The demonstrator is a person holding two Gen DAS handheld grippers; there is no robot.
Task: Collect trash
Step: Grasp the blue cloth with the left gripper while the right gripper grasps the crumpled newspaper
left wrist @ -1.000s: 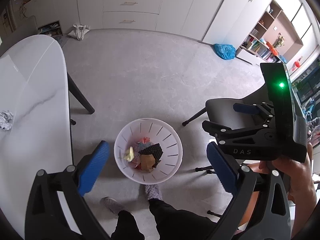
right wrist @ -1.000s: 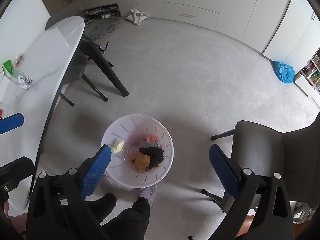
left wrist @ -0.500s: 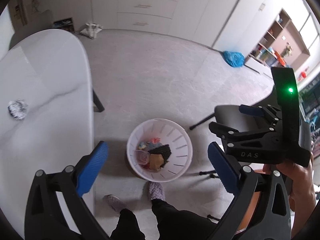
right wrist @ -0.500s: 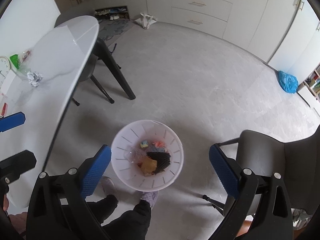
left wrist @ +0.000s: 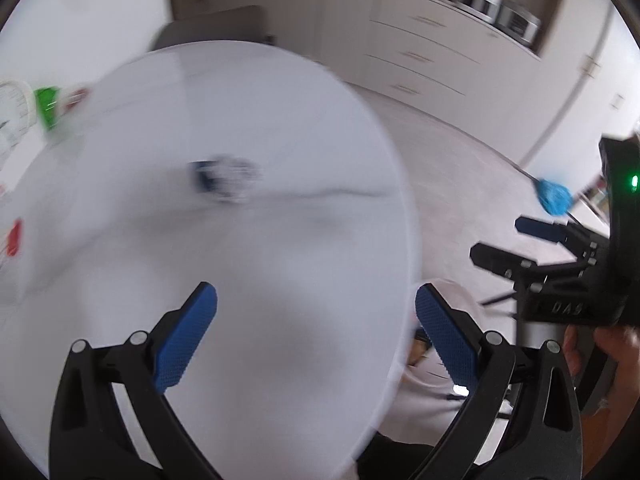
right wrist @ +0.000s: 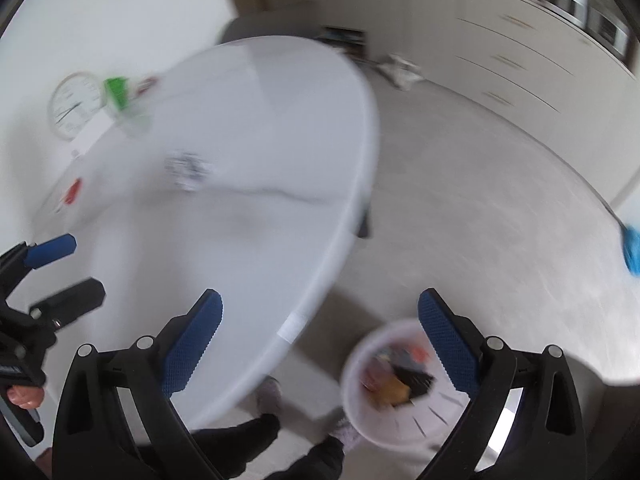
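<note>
both claws (left wrist: 316,322) (right wrist: 320,328) wide open and empty above white table (left wrist: 280,120), crumpled foil (left wrist: 230,178) ahead

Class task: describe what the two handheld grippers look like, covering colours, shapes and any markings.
Both are black plastic frames with silver rivets. The left gripper and the right gripper each carry two blue, dimpled fingers. Seen from the left camera, the right one bears pale lettering on its body and a glowing green light above.

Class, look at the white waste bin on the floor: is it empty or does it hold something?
Not empty. The white waste bin holds several blurred scraps, one orange and one black.
</note>
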